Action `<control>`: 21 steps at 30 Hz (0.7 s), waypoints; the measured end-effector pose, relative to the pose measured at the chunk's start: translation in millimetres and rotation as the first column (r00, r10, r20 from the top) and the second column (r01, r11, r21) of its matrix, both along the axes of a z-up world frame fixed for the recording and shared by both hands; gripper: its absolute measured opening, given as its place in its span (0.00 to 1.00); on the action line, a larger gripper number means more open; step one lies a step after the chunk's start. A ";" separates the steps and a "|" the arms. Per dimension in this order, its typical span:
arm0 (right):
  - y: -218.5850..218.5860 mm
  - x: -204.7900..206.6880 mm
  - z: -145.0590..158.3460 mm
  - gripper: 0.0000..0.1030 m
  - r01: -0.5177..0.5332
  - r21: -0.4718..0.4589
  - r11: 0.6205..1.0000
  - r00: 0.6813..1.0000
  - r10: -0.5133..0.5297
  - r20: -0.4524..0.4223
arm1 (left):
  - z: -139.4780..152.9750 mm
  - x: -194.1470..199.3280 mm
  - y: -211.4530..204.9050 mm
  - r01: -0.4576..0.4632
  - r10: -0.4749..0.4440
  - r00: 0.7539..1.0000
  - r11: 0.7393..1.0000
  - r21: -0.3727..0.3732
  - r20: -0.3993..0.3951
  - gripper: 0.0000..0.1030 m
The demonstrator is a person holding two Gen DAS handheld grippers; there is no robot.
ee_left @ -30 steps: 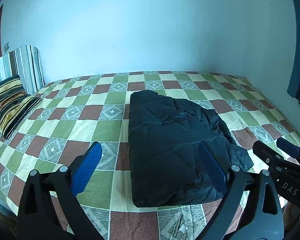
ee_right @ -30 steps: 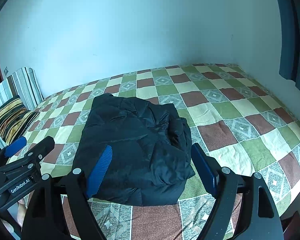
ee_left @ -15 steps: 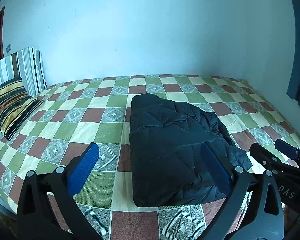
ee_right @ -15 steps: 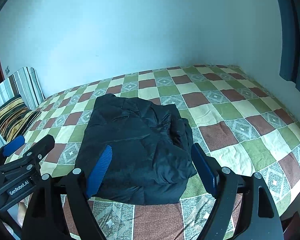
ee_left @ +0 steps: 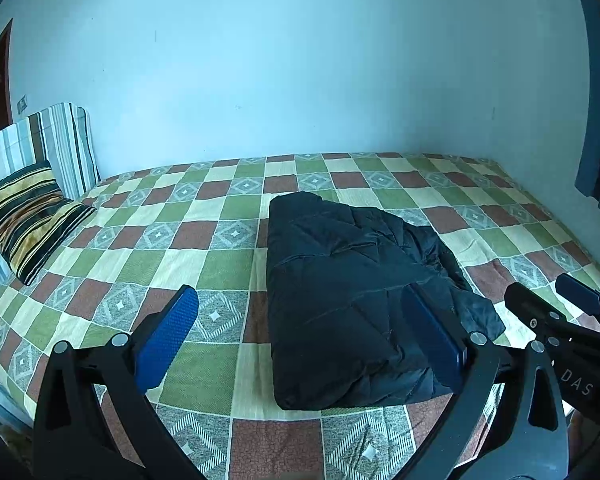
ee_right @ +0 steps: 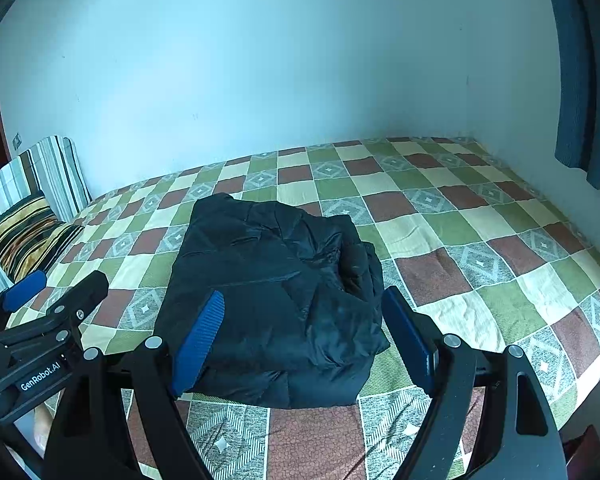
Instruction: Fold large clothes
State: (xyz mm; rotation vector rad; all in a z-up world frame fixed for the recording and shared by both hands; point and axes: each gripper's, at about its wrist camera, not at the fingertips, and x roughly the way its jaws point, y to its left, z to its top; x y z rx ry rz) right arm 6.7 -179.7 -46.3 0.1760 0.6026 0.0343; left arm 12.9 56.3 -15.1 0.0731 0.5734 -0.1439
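A black padded jacket lies folded into a thick rectangular bundle on the checked bedspread, at the centre of the left wrist view and slightly left of centre in the right wrist view. Its left edge runs straight and tidy; the right side is looser, with a rumpled flap of fabric spilling toward the lower right. The left gripper occupies the lower part of its own frame, its blue-padded fingers spread wide and holding nothing, hovering short of the bundle's near edge. The right gripper is likewise spread wide and empty, with the jacket's near end seen between the fingers but, as far as can be judged, not touched. Each tool also appears at the margin of the other's view: the right gripper at the lower right edge, the left gripper at the lower left edge. A striped pillow rests against a striped cushion at the upper left of the frame; a dark curtain hangs at the far right. Judged from the compact bundle, folding appears essentially complete. A likely next move would be to tuck or smooth the loose right-hand flap, which calls for a light pinch on thin, slippery fabric without disturbing the layers beneath.
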 end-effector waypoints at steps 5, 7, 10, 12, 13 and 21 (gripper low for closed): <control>0.7 -2.0 0.2 0.77 -0.001 0.000 1.000 1.000 0.001 -0.001 | 0.4 -4.7 1.7 -0.019 0.019 1.000 1.000 0.006 0.016 0.98; 1.0 -2.1 0.2 0.77 -0.001 -0.001 1.000 1.000 0.001 -0.002 | 0.5 -4.9 2.8 -0.018 0.018 1.000 1.000 0.000 0.013 0.98; 1.2 -3.8 -0.7 0.78 -0.003 -0.002 1.000 1.000 0.003 -0.004 | -1.1 -4.8 4.1 -0.021 0.021 1.000 1.000 0.000 0.006 0.98; 1.7 -4.3 -1.7 0.78 -0.005 -0.003 1.000 1.000 0.005 -0.006 | -3.4 -3.8 4.3 -0.020 0.020 1.000 1.000 0.001 -0.004 0.98; 2.4 -4.2 -2.5 0.78 -0.006 -0.004 1.000 1.000 0.006 -0.008 | -4.3 -3.5 4.5 -0.019 0.019 1.000 1.000 0.000 -0.008 0.98; 3.0 -1.2 -8.1 0.78 -0.008 -0.002 1.000 1.000 0.008 -0.022 | -10.6 -0.8 5.9 -0.013 0.013 1.000 1.000 -0.008 -0.016 0.98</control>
